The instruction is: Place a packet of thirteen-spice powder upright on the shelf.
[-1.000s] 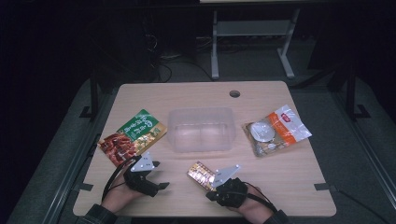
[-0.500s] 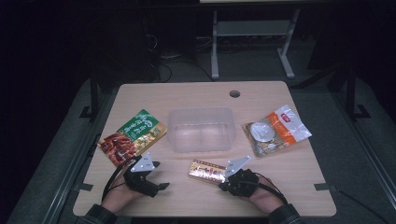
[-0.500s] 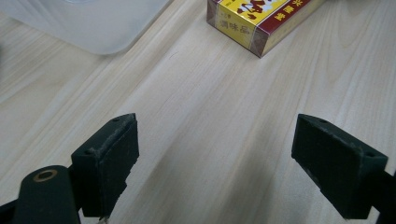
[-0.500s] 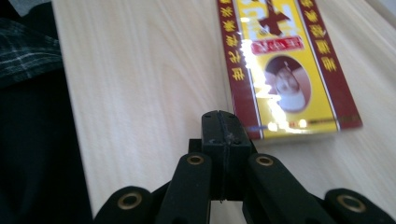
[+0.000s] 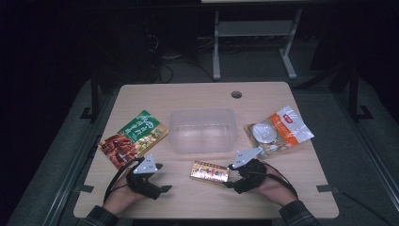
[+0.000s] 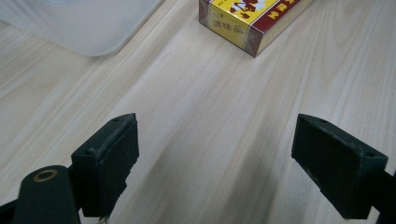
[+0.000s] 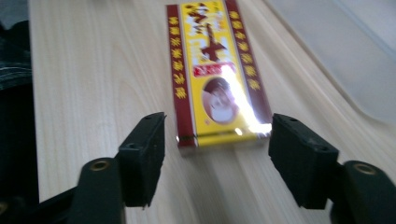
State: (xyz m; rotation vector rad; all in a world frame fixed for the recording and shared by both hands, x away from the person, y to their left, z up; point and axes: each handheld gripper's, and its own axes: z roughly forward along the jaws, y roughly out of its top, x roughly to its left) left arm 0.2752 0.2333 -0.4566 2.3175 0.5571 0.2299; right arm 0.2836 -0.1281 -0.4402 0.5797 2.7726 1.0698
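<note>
Right gripper (image 7: pixel 217 140): fingers wide, straddling box (image 7: pixel 215 77) end at 12 o'clock.
Left gripper (image 6: pixel 229 158): fingers wide, idling.
Risk: glossy box may be sliding away as the fingers are closing.

The glossy yellow-and-red box (image 7: pixel 217 77) is catching glare; the table (image 7: pixel 93 74) is showing matt pale wood grain; the plastic tub (image 5: pixel 202 129) is looking frosted.

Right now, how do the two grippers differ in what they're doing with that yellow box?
The right gripper has its open jaws on either side of the near end of the yellow box, not clamped; the left gripper is open over bare table, apart from the box. The right points along the box; the left sees only its corner. Both sit low by the table.
</note>
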